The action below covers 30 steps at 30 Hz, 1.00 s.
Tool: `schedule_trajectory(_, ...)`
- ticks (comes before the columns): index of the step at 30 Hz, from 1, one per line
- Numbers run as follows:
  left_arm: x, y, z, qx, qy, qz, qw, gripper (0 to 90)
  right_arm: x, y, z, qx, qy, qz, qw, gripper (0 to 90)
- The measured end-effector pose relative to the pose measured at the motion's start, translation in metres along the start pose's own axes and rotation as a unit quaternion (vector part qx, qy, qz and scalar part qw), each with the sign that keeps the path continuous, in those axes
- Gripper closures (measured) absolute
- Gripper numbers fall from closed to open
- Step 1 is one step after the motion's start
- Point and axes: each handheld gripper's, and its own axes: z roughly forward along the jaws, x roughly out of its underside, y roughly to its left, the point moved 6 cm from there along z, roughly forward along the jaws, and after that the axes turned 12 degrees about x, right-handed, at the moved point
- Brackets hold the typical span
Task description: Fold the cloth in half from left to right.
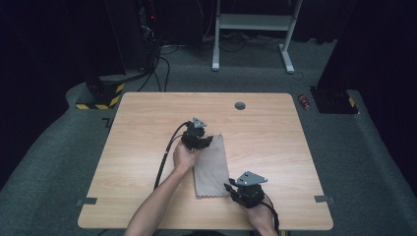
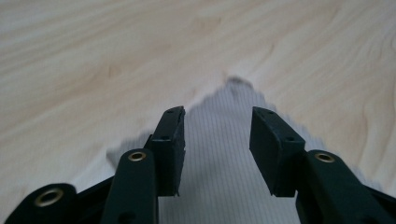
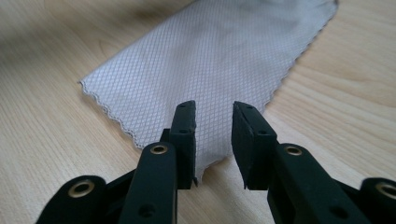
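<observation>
a light wooden table (image 1: 147, 123) carries a grey cloth (image 1: 211, 167) lying flat.

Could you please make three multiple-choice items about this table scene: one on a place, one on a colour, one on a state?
1. Where does the cloth lie?
A. on the floor
B. on the table, between the two grippers
C. on the metal frame

2. What colour is the cloth?
A. grey
B. red
C. green

3. How do the jaws of the left gripper stand?
A. clamped on the cloth
B. shut on nothing
C. apart, over a cloth corner

Key: 1 B, the high view shows it flat on the wood; 2 A, every view shows grey; 3 C, a gap separates the pads.
</observation>
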Motion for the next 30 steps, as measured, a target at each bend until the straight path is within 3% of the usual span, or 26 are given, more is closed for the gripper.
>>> schedule_trajectory(6, 0.032, -0.005, -0.019, -0.013, 0.015, 0.013, 0.9997, 52.9, 0.006, 0.002, 0.010, -0.002, 0.028, -0.024, 0.9993, 68.0)
schedule_trajectory(11, 0.052, 0.002, -0.025, -0.040, 0.039, 0.025, 0.9981, 52.7, 0.011, -0.003, 0.013, -0.004, 0.036, -0.031, 0.9988, 67.5)
schedule_trajectory(16, 0.058, 0.009, -0.030, -0.041, 0.030, 0.001, 0.9987, 51.9, 0.011, -0.005, 0.014, -0.010, 0.035, -0.031, 0.9989, 67.4)
schedule_trajectory(18, 0.059, 0.002, -0.036, -0.030, 0.016, -0.004, 0.9994, 50.9, 0.011, -0.005, 0.014, -0.011, 0.037, -0.029, 0.9988, 67.1)
schedule_trajectory(20, 0.063, -0.012, -0.045, -0.007, 0.003, -0.007, 0.9999, 49.4, 0.010, -0.006, 0.014, -0.008, 0.035, -0.032, 0.9988, 67.1)
schedule_trajectory(25, 0.083, -0.050, -0.057, 0.030, 0.003, 0.005, 0.9995, 45.6, 0.005, -0.010, 0.015, -0.010, 0.030, -0.020, 0.9993, 66.7)
schedule_trajectory(30, 0.101, -0.066, -0.062, 0.023, 0.014, 0.015, 0.9995, 44.2, 0.002, -0.013, 0.019, -0.010, 0.034, -0.015, 0.9993, 66.5)
